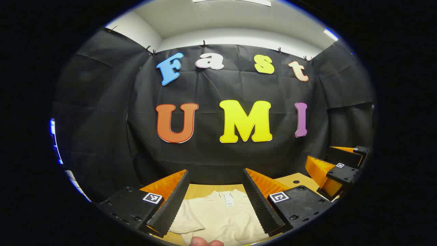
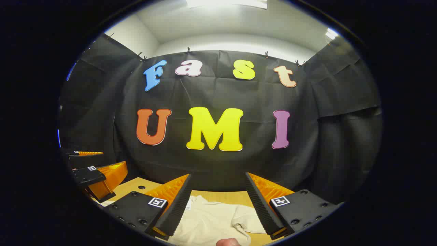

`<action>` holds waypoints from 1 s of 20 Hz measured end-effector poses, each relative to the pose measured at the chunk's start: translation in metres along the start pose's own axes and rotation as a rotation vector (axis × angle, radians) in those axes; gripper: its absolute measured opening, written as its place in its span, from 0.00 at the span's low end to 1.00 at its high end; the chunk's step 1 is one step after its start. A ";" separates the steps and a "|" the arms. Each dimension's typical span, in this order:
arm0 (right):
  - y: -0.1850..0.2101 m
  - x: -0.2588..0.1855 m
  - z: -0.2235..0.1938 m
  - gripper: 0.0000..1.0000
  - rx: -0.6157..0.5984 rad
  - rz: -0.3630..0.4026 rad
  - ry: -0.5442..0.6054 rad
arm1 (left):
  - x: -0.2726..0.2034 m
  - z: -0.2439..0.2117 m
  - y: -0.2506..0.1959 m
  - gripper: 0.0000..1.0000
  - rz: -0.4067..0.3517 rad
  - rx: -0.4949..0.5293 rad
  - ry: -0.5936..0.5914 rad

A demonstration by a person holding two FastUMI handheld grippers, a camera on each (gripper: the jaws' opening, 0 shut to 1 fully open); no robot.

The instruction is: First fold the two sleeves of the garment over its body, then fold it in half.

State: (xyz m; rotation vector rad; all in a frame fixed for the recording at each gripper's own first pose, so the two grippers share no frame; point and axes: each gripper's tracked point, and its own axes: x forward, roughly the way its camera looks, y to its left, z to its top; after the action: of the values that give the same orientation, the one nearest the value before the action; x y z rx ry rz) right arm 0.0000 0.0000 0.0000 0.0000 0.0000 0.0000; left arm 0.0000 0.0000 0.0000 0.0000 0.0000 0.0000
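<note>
Left hand-held gripper [image 1: 215,201] hung above the tabletop [image 1: 205,190], fingers spread wide, nothing between them. Beneath it lay the cream garment [image 1: 218,218], spread flat, collar toward the booth wall, its left sleeve [image 1: 182,222] lying out to the side. Right hand-held gripper [image 2: 216,205] likewise stood wide open and empty above the right sleeve [image 2: 247,222]. The cloth looked thin, soft and light; likely to slump and wrinkle. Best pinched at each sleeve's outer hem, then swept inward over the body.
</note>
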 end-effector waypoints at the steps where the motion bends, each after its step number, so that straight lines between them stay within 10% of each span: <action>1: -0.001 0.002 -0.001 0.94 0.002 -0.001 0.002 | 0.001 0.001 -0.001 0.98 0.001 0.005 0.000; 20: -0.005 0.026 -0.007 0.94 -0.005 0.031 0.003 | 0.012 -0.002 0.001 0.98 0.034 0.014 0.010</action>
State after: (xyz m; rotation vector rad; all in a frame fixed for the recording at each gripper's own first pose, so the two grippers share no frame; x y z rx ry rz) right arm 0.0260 -0.0053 -0.0067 -0.0050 0.0031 0.0306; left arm 0.0125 0.0013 -0.0018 0.0140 0.0098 0.0338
